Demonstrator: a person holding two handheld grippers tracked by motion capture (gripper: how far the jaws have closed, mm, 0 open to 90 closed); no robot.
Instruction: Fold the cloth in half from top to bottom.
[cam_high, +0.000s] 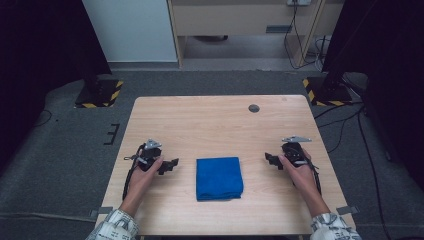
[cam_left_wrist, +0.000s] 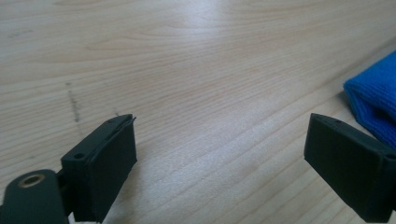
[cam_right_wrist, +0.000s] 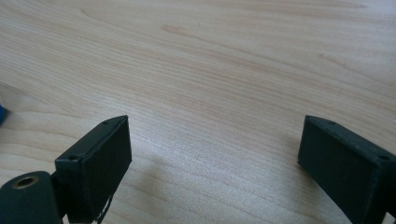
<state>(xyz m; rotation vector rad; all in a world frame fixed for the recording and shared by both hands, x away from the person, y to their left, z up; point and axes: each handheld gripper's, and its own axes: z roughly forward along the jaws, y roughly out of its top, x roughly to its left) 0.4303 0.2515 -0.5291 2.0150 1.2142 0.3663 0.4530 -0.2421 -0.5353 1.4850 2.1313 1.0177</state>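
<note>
Folded blue cloth (cam_high: 219, 178) lies flat at near centre of table (cam_high: 210, 122). Left hand-held gripper (cam_high: 172, 163) just left of cloth, jaws wide apart, empty. Right hand-held gripper (cam_high: 270, 160) right of cloth, jaws wide apart, empty.

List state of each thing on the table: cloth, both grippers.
blue cloth: folded into a flat square, lying on the table between the grippers, touched by neither.
left gripper: open, jaws wide apart, nothing between them, low over bare wood beside the cloth's left edge.
right gripper: open, jaws wide apart, nothing between them, over bare wood to the cloth's right.
</note>
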